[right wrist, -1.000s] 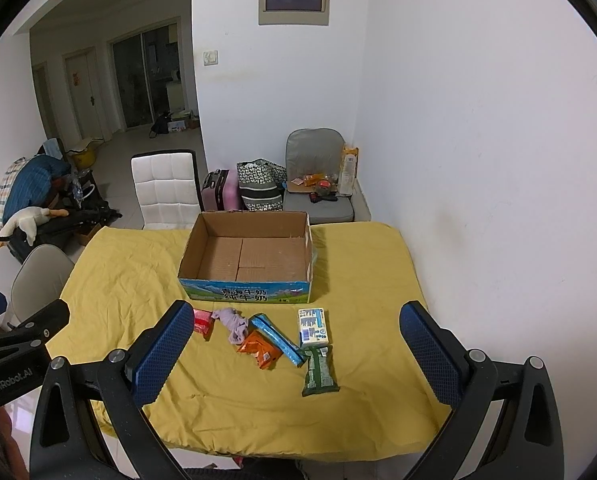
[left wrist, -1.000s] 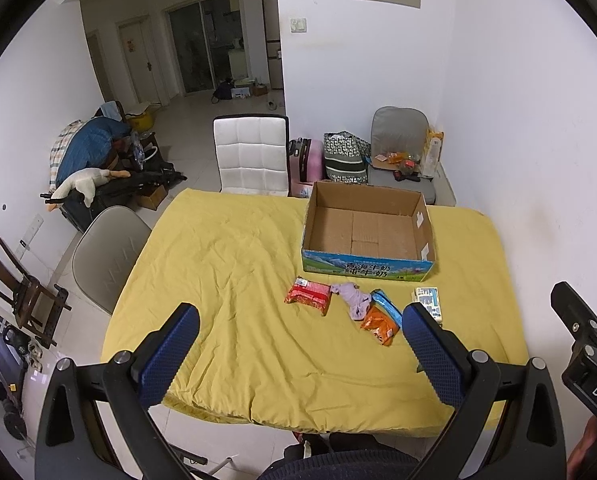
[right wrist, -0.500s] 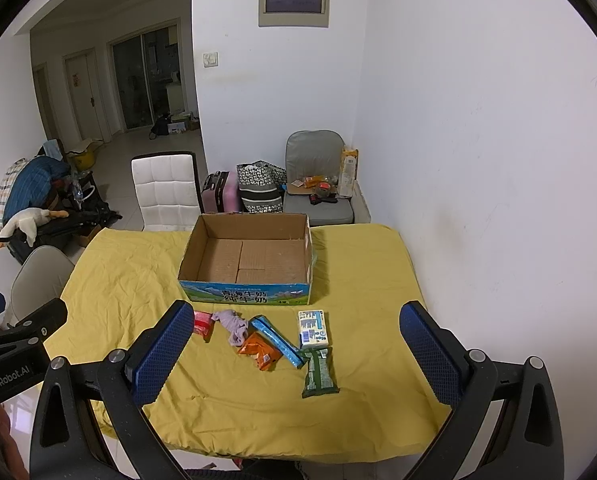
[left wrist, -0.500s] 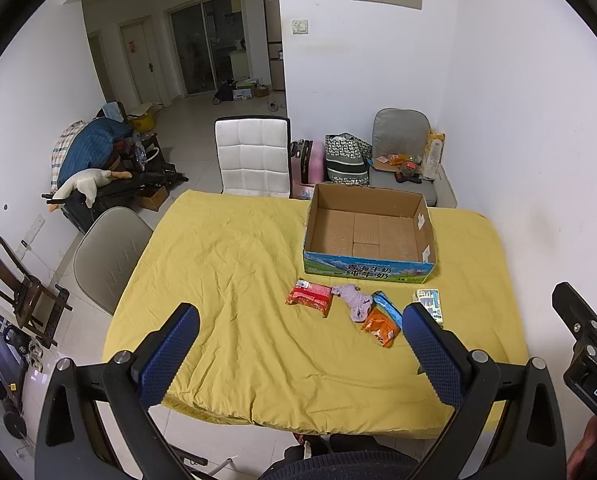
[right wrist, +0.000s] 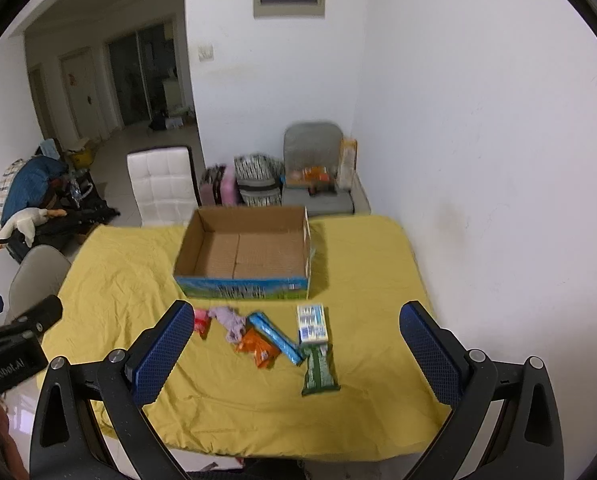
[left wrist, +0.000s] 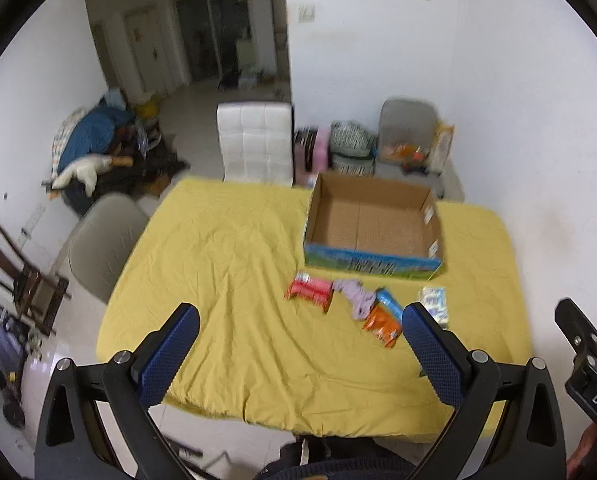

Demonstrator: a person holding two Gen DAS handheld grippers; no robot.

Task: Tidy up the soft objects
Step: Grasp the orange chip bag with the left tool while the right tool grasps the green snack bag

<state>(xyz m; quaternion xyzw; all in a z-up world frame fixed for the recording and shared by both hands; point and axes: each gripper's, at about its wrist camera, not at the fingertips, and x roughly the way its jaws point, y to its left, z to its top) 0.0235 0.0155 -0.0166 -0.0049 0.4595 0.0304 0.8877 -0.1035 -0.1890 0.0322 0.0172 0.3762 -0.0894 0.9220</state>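
One open brown cardboard box [right wrist: 244,256] with a blue printed front stands on the far half of the table covered with a yellow cloth [right wrist: 138,280], and its inside is bare. Just near of the box lies a row of six small things: a red snack packet [left wrist: 309,291] at the left, a crumpled lilac cloth [right wrist: 229,320], an orange snack packet [right wrist: 258,347], a blue packet [right wrist: 276,338] resting partly on the orange one, a white and blue carton [right wrist: 311,323], and a dark green packet [right wrist: 318,370] nearest of all, touching the carton's near end.

The left gripper [left wrist: 302,354] and the right gripper [right wrist: 294,354] both hover above the near edge of the table, fingers spread wide and holding nothing. In the right wrist view the left blue pad [right wrist: 160,354] hides part of the red packet.

Beyond the table stand one white padded chair [right wrist: 162,184], one grey chair [right wrist: 316,172] with clutter on its seat, and a pink suitcase [right wrist: 222,188]; one beige chair [left wrist: 106,236] stands at the left side.
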